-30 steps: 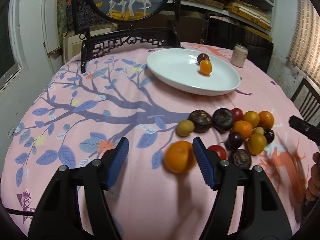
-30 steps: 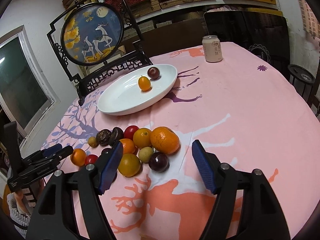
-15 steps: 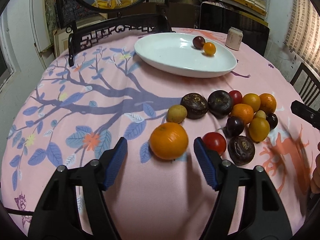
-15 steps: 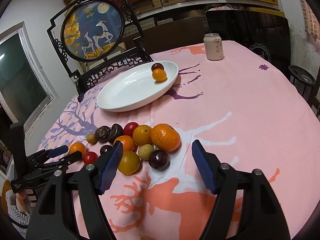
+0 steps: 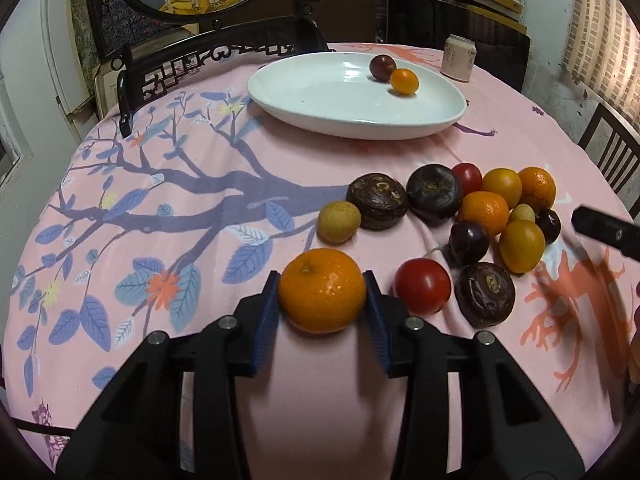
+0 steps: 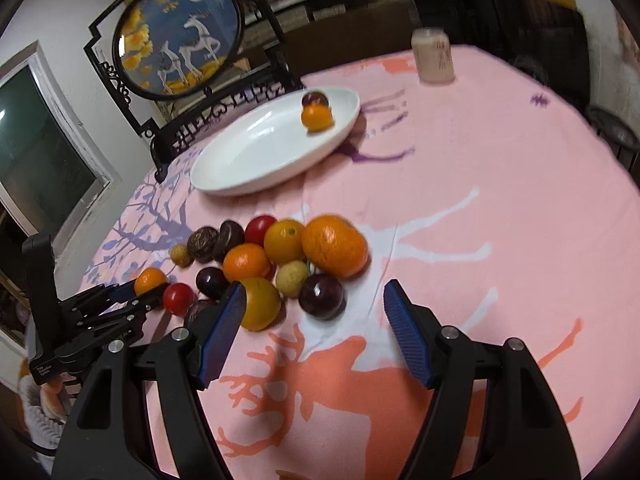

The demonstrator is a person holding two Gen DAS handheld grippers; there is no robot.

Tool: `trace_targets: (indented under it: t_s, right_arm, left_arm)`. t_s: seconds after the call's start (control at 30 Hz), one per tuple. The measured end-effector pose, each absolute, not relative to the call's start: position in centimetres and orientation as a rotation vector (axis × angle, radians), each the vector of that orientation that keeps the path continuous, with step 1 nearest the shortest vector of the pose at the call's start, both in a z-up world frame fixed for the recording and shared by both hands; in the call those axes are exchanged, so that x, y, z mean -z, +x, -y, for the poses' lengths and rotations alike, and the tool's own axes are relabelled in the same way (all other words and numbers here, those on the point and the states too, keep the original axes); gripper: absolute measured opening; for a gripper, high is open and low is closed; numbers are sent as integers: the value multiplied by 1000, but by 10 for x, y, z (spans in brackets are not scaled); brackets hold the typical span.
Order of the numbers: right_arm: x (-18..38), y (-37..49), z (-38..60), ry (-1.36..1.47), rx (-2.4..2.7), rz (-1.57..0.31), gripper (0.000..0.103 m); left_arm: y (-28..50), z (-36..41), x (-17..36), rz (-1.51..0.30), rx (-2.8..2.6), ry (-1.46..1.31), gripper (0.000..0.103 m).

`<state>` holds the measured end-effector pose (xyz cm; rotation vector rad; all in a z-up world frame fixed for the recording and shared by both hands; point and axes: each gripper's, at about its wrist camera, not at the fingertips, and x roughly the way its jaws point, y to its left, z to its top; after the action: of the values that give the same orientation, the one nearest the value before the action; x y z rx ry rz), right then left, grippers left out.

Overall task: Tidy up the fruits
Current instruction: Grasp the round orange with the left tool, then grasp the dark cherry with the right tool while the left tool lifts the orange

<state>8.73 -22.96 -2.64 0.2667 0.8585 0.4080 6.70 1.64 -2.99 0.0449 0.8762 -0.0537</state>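
My left gripper (image 5: 322,280) has its blue pads against both sides of a large orange (image 5: 322,290) on the pink cloth, and its jaws are closing on it. The same grip shows at the left of the right wrist view, where the left gripper (image 6: 148,290) holds the orange (image 6: 149,280). A pile of several fruits (image 5: 480,212) lies just right of it. My right gripper (image 6: 315,292) hangs open over the pile's near edge (image 6: 280,256), with nothing between its pads. The white plate (image 5: 328,96) at the back holds a dark plum (image 5: 382,67) and a small orange (image 5: 404,81).
A drink can (image 5: 459,58) stands behind the plate. A dark carved chair back (image 5: 208,60) and a round deer screen (image 6: 180,40) rise at the table's far edge. Another chair (image 5: 612,148) stands at the right. The cloth to the right of the pile (image 6: 500,220) is bare.
My left gripper has moved forward and down around the large orange, and its jaws have come in from wide apart onto it. The right gripper has stayed open in about the same place.
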Motion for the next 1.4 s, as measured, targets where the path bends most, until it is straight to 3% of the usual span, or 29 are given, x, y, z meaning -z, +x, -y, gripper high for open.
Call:
trace_targets:
  t_s: [0.23,0.47,0.67,0.8,1.17,1.4]
  right_arm:
    - [33,93,231,317,-445,-905,52]
    - [39,101,237,390,-455,-946,42]
    - [44,105,233,390,-448,-968,42]
    - [46,107,229,372,-451,-979,29]
    - [18,91,241,384,-452,-821,27]
    - [-28,136,218,343,-483,-779,27]
  left_arm:
    - [69,-24,30,-881,38,17,41]
    - [69,-23,31,-881,35,26,41]
    - [69,-21,33,-877,28,47,41]
    - [68,-18,33,-874,24,62,41]
    - [64,-24,9,-795,7,15,41]
    - [122,-16,-28,-765,-5,5,41]
